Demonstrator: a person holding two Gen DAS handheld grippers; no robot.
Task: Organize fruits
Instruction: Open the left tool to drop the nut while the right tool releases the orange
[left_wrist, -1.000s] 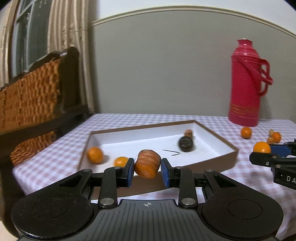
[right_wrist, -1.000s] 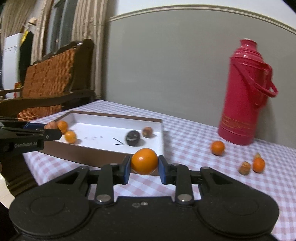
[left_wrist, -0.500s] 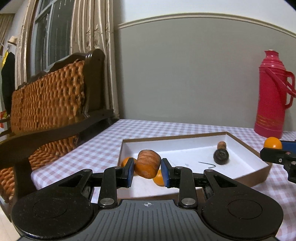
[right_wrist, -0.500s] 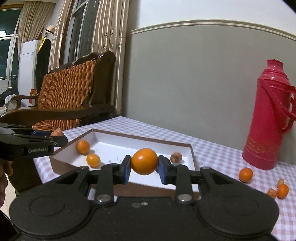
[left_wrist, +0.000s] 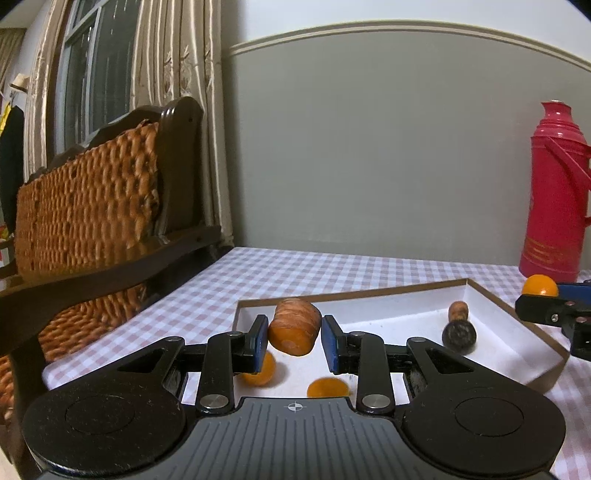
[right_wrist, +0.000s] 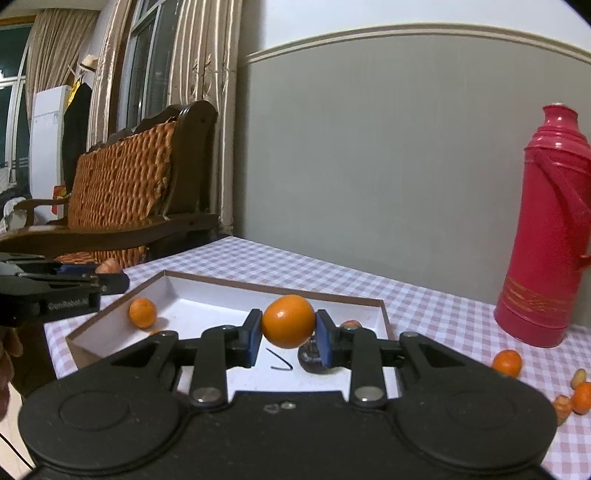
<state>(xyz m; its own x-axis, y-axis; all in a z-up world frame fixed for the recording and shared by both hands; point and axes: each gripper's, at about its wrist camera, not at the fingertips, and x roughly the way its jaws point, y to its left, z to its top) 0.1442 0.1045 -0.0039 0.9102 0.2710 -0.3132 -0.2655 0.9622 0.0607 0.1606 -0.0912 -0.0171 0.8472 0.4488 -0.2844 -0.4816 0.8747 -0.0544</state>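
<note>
white tray (right_wrist: 380, 317) holds two oranges (left_wrist: 258, 369), a dark fruit (left_wrist: 459, 334)

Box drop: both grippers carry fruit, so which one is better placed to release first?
Left, probably. The left gripper, shut on the carrot chunk, sits over the white box floor. The right gripper holds its orange nearer the front wall.

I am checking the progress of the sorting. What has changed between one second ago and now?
Both grippers swung left, away from the red plastic thermos, and now reach over the white cardboard tray. The left gripper still grips the ridged brown-orange fruit piece; the right gripper still grips the round orange citrus. Nothing was let go. The fruits in the tray have not moved.
</note>
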